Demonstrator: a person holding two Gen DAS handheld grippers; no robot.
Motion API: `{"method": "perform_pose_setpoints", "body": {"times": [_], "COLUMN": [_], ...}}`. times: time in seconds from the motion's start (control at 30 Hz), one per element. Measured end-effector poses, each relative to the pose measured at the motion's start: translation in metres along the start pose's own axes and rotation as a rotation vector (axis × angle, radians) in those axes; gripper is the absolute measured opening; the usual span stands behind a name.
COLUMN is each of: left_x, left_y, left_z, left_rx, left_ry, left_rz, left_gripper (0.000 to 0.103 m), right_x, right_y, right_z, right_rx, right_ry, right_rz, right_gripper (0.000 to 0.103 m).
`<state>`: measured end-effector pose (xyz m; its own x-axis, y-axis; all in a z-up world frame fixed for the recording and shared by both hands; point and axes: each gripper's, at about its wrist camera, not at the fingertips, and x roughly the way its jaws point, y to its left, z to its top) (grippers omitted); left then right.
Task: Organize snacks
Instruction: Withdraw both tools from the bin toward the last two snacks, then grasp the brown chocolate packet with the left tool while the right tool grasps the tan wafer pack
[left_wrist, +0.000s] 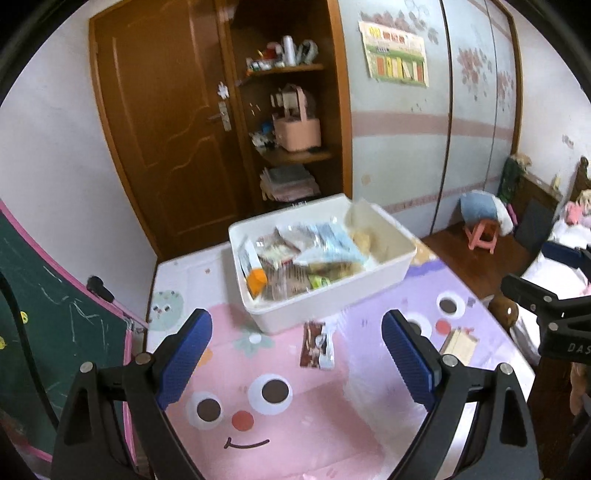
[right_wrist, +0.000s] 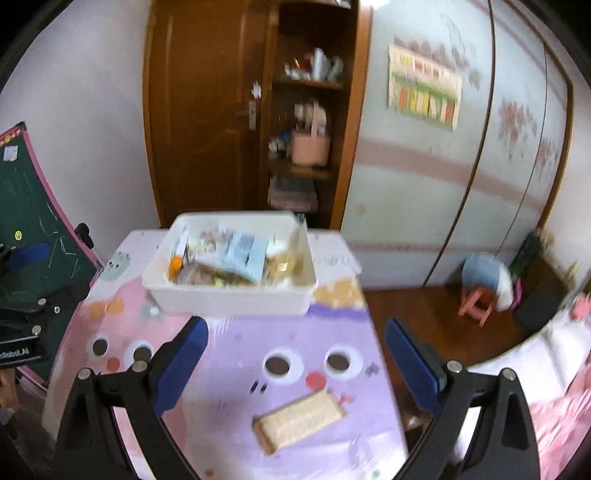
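Left wrist view shows the left gripper (left_wrist: 297, 354) with its fingers (left_wrist: 184, 354) spread wide and nothing between the pads; a brown wrapper (left_wrist: 317, 345) lies flat on the worktop (left_wrist: 295, 435) just ahead of the fingertips, a little toward the right finger, its long axis running away from the fingers toward the bin (left_wrist: 332, 299). The bin sits straight beyond it, already holding a heap of packets, and the wrapper's far end lies just short of the bin's near wall. Right wrist view shows the right gripper (right_wrist: 295, 354), fingers (right_wrist: 413, 362) equally wide and empty, with a tan wafer pack (right_wrist: 301, 419) lying flat between and slightly below the fingertips, nearer the camera than the tips; its long axis lies slantwise across the gap, its end by the left finger the nearer one. From the left view the same pack (left_wrist: 460, 341) sits outside the right finger, so it looks like the right hand's piece, while the wrapper looks like the left hand's. For the wrapper, the fingers would close across its narrow width as they stand; for the pack, the wrist probably needs some roll so the pads meet its long sides, not its corners. Both pictures are blurred, so exact edges are hard to fix.
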<state>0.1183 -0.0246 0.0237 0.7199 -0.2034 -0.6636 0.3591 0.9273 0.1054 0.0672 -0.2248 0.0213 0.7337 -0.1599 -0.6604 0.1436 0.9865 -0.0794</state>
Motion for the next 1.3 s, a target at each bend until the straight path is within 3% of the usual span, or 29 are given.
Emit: {"method": "perform_pose_setpoints", "body": {"times": [0.47, 0.73, 0.8, 0.97, 1.07, 1.3], "left_x": [0.116, 0.175, 0.186, 0.210, 0.224, 0.253], "left_y": [-0.009, -0.009, -0.009, -0.010, -0.011, -0.012], "left_z": [-0.056, -0.070, -0.070, -0.069, -0.068, -0.063], "left_rx": [0.049, -0.004, -0.016, -0.039, -0.059, -0.112], "left_ry": [0.215, 0.288, 0.301, 0.332, 0.346, 0.358], "left_rz": [-0.043, -0.055, -0.058, -0.061, -0.063, -0.052], "left_gripper": [0.093, 0.093, 0.093, 0.093, 0.093, 0.093], "right_x": [0.113, 0.155, 0.165, 0.176, 0.181, 0.184], "right_y": [-0.030, -0.031, -0.027, -0.011, -0.002, -0.003], "right_z": [-0.104, -0.127, -0.128, -0.120, -0.114, -0.108], "right_rx": [0.297, 0.377, 0.374, 0.274, 0.198, 0.138], "right_ry": [0.364, 0.494, 0.519, 0.495, 0.462, 0.393], "right_rz": [-0.055, -0.032, -0.018, -0.067, -0.102, -0.063], "right_gripper": [0.093, 0.090, 0.085, 0.080, 0.072, 0.059]}}
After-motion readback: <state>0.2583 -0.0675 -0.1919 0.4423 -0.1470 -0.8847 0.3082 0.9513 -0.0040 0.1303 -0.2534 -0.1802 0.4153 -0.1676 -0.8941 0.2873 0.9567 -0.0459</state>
